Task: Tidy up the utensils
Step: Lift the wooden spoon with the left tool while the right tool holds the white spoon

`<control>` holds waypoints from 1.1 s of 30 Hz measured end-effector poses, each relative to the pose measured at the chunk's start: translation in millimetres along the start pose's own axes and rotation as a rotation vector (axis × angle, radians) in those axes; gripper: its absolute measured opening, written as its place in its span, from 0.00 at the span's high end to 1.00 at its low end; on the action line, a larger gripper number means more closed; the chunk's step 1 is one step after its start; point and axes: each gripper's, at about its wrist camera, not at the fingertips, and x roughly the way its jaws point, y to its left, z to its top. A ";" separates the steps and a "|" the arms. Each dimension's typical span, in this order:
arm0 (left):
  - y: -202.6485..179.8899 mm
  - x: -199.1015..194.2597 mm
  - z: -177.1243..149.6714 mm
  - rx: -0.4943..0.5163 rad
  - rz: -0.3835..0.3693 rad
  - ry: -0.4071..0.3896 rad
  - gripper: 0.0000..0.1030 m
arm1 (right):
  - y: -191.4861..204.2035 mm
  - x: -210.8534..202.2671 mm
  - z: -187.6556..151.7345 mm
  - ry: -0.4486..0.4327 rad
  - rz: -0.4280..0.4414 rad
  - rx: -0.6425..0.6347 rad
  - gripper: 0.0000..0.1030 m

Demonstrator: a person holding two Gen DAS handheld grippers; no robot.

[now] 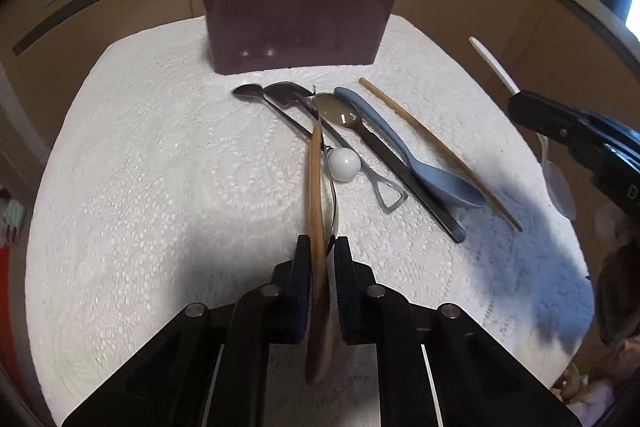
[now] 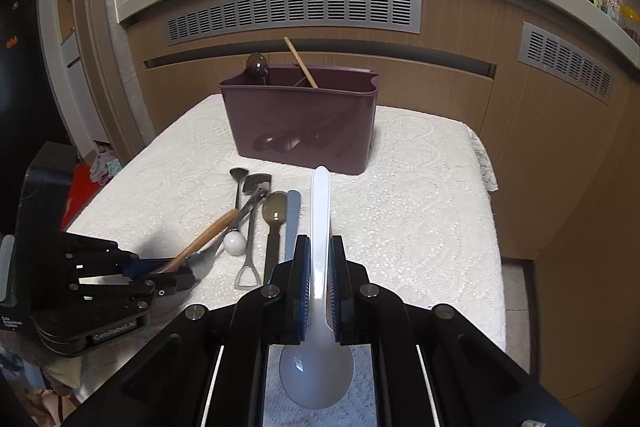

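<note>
**Both grippers clamped on spoons in front of the utensil caddy**

The wooden spoon (image 1: 317, 211) sits edge-on between the jaws of the left gripper (image 1: 323, 247), which are pressed together on it; a thin metal utensil lies against its right side, and whether the pads pinch that too cannot be told. The handle runs forward from the jaws towards the row of loose utensils; the bowl end hangs back behind the pads. The gripper tilts steeply down at the white lace tablecloth (image 1: 140, 187).

Just ahead and right of those jaws lie a white ball-ended utensil (image 1: 344, 164), a metal shovel-shaped spoon (image 1: 390, 197), a dark flat-handled spoon (image 1: 340, 113), a blue spoon (image 1: 416, 163) and a wooden chopstick (image 1: 440, 153), side by side and partly touching.

The right gripper (image 2: 320, 259) is closed on a white plastic spoon (image 2: 320, 227), handle pointing forward, bowl behind the pads. It slopes down less steeply.

Beyond both sets of jaws stands the maroon caddy (image 2: 304, 123), upright, with a dark spoon (image 2: 258, 67) and another chopstick (image 2: 301, 63) sticking out of it.

In the right wrist view the left gripper's body carries pale lettering that seems to read "GenRobot.AI"; a smaller label beside it is too small to read.
</note>
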 end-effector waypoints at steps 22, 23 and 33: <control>16.1 -87.0 20.8 -0.045 -0.040 -0.292 0.94 | 4.8 -2.1 3.5 0.010 0.010 0.006 0.92; 18.3 -83.3 21.1 -0.049 -0.036 -0.281 0.94 | 5.3 -2.2 3.1 0.010 0.012 0.005 0.92; 6.3 -19.7 -1.6 -0.026 -0.075 0.078 0.85 | 0.7 -7.2 0.0 0.004 0.012 0.013 0.92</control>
